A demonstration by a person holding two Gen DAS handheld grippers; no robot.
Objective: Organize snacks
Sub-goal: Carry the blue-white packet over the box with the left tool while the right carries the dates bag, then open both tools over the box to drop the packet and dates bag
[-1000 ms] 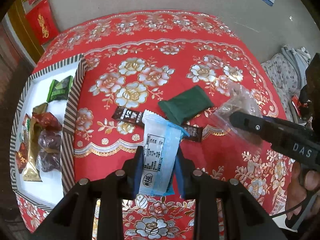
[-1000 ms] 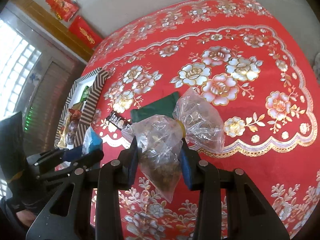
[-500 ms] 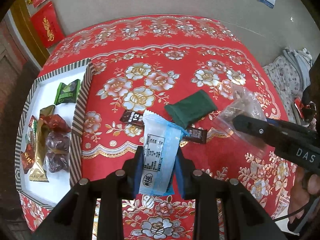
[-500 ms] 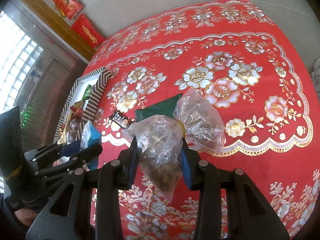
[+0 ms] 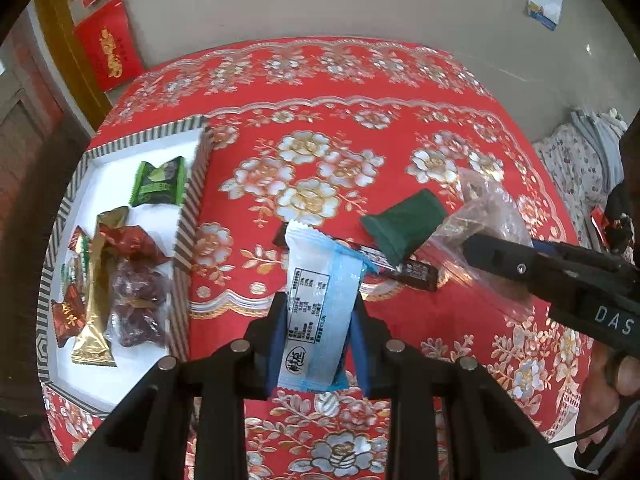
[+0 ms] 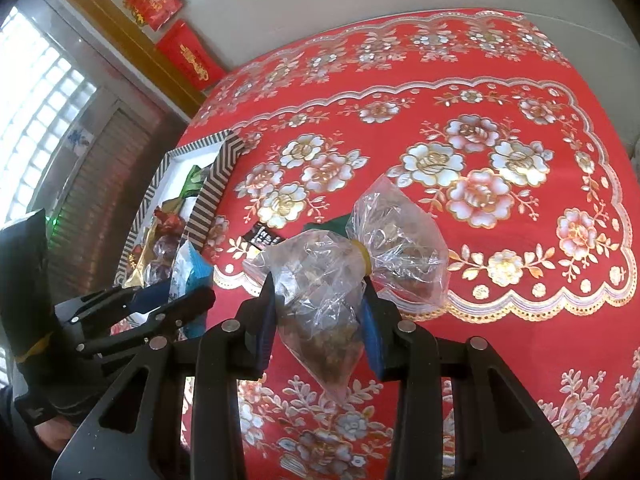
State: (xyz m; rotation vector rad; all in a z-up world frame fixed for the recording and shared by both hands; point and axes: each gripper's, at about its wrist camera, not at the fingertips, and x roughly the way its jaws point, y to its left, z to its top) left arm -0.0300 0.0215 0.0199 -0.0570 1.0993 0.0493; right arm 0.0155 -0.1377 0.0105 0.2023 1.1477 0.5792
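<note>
My left gripper [image 5: 318, 330] has its jaws clenched on a white and blue wrapped snack [image 5: 320, 304], and my right gripper [image 6: 320, 316] has its jaws clenched on a clear plastic bag [image 6: 340, 280] of loose bits tied with a yellow band; both are held up over the worktop, to the right of the striped tray [image 5: 188, 236]. The tray already holds a green packet [image 5: 158, 182], a gold sachet [image 5: 96, 300], some red sweets [image 5: 132, 242] and a dark purple bundle [image 5: 136, 304], so free room there is mostly at the far end and the near corner. My worry is the bag: I hold it by soft film (nothing stiff under the pads), and I judge that it could slide out or swing into the tray wall on the way over. The wrapped snack is slick too and stands tall in my jaws, so a quick turn might tip it. Both grippers heading to the tray at once could also clash. A dark green pouch [image 5: 404, 228] and a black bar [image 5: 412, 270] wait on the red cloth [image 5: 320, 120] right of the tray.
</note>
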